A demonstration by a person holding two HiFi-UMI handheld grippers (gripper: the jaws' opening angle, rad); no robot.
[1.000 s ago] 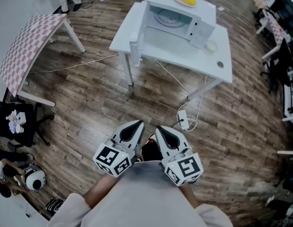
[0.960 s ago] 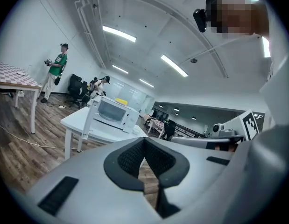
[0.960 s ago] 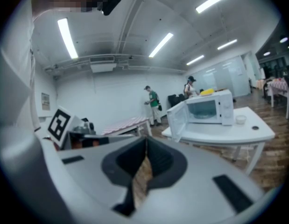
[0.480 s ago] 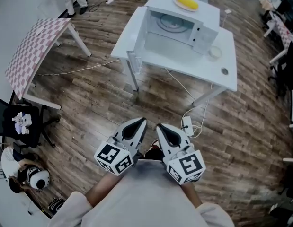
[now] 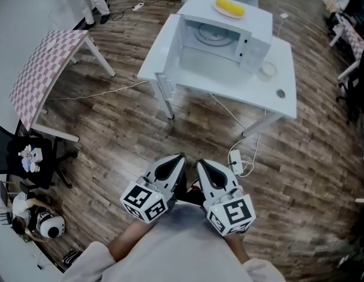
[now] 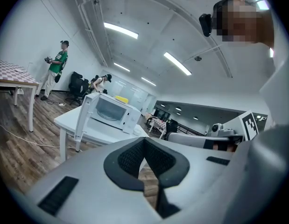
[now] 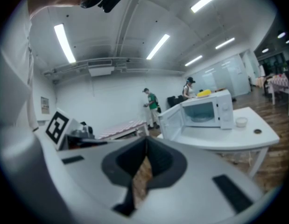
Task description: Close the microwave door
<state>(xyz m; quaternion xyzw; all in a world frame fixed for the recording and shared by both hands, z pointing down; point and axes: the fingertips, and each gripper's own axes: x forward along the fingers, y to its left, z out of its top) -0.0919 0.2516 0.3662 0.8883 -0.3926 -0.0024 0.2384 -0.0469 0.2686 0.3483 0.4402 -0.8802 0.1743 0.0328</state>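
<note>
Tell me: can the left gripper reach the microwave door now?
Probably not yet: the left gripper sits by the person's body, with floor between it and the door. Nothing blocks the way.

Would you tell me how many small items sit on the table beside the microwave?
2: a white bowl just beside the microwave, a dark disc nearer the viewer.

Wood planks cover the floor (image 5: 117,134). A checkered table (image 5: 43,63) stands left of the white worktop (image 5: 284,69). Strip lights (image 6: 121,30) cross the ceiling
</note>
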